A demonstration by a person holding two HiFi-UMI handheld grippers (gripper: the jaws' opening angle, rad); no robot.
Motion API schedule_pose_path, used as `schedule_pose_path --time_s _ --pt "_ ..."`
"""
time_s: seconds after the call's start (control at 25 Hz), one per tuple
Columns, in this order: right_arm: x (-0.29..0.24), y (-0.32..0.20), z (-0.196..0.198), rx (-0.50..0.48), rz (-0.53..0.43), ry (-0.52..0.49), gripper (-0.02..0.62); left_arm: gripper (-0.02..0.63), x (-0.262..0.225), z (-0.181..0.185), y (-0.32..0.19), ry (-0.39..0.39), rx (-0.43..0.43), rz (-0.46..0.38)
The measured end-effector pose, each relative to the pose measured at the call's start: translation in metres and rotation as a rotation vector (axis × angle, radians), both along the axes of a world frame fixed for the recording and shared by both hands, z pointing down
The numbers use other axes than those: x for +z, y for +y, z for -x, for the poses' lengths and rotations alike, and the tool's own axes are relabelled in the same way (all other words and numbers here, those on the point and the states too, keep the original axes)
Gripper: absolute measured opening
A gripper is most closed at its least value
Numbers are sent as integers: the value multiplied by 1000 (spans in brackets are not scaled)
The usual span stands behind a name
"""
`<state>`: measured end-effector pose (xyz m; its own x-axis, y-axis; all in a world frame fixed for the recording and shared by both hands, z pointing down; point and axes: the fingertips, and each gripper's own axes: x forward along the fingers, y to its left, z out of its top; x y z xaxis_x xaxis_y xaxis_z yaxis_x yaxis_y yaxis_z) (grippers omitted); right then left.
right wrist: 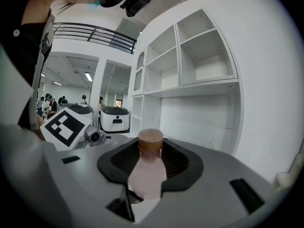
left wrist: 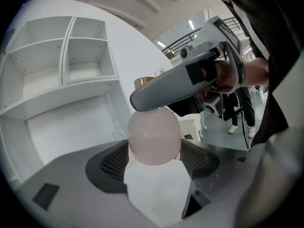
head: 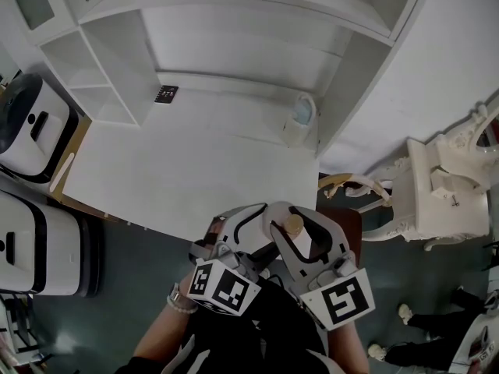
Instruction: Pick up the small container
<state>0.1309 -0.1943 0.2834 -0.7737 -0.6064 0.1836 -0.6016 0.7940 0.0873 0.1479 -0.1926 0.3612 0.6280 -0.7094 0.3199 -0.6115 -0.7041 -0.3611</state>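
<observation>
white desk (head: 195,170), black marker card (head: 166,93), small pale object (head: 300,117)

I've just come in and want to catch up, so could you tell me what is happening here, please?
A person is at a white desk, a tool in each hand, both held close to the body and off the desk. The right tool is closed on a small pink bottle with a brown cap. The left tool grips a pale pink rounded thing; whether that is the same bottle is unclear.
</observation>
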Motion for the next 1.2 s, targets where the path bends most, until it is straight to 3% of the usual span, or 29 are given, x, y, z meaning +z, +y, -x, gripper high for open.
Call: schedule_pose_path --time_s 0.56,1.2 --pt "6 2 -3 21 31 18 143 344 2 1 2 -12 5 -24" --pt "2 0 -7 17 -3 4 144 344 0 -6 0 -17 11 -32"
